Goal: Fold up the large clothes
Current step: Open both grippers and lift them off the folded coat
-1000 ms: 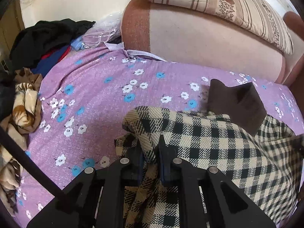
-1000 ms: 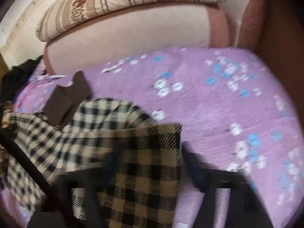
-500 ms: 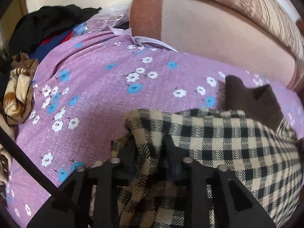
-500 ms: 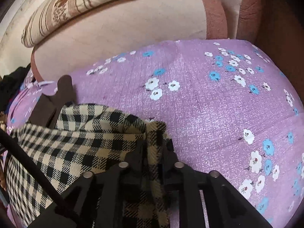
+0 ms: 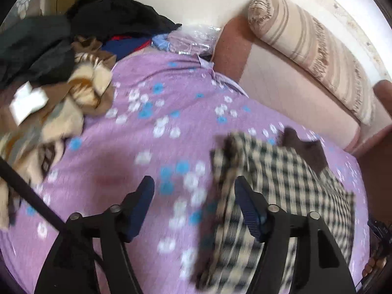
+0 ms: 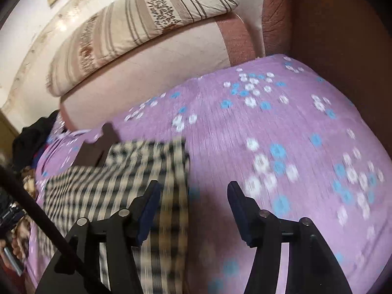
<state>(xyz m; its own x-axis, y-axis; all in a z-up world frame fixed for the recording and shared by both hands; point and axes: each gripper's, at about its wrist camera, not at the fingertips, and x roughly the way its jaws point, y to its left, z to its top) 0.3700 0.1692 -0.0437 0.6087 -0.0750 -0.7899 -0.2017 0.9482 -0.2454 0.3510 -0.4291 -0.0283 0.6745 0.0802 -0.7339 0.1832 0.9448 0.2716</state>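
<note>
The left gripper [image 5: 193,191] has its fingers [image 5: 142,196] spread wide with nothing between them; only the purple flowered bedsheet [image 5: 147,147] shows in the gap. Its right finger sits at the left edge of the checked shirt [image 5: 281,183], which lies folded on the bed and stretches off to the right of that gripper, its brown collar [image 5: 303,149] at the far end toward the sofa back [image 5: 281,90]. The right gripper [image 6: 193,191] is likewise wide apart and holds nothing; its left finger [image 6: 149,205] hangs over the shirt's [image 6: 127,178] right edge, while the other finger is over bare sheet [image 6: 281,122]. Whether either finger touches the cloth is lost in the blur. So the shirt lies between the two grippers, on the sheet. Farther out, a striped pillow [image 6: 137,27] rests on top of the sofa back, and a heap of other clothes [image 5: 61,73] lies at the left end of the bed.
</note>
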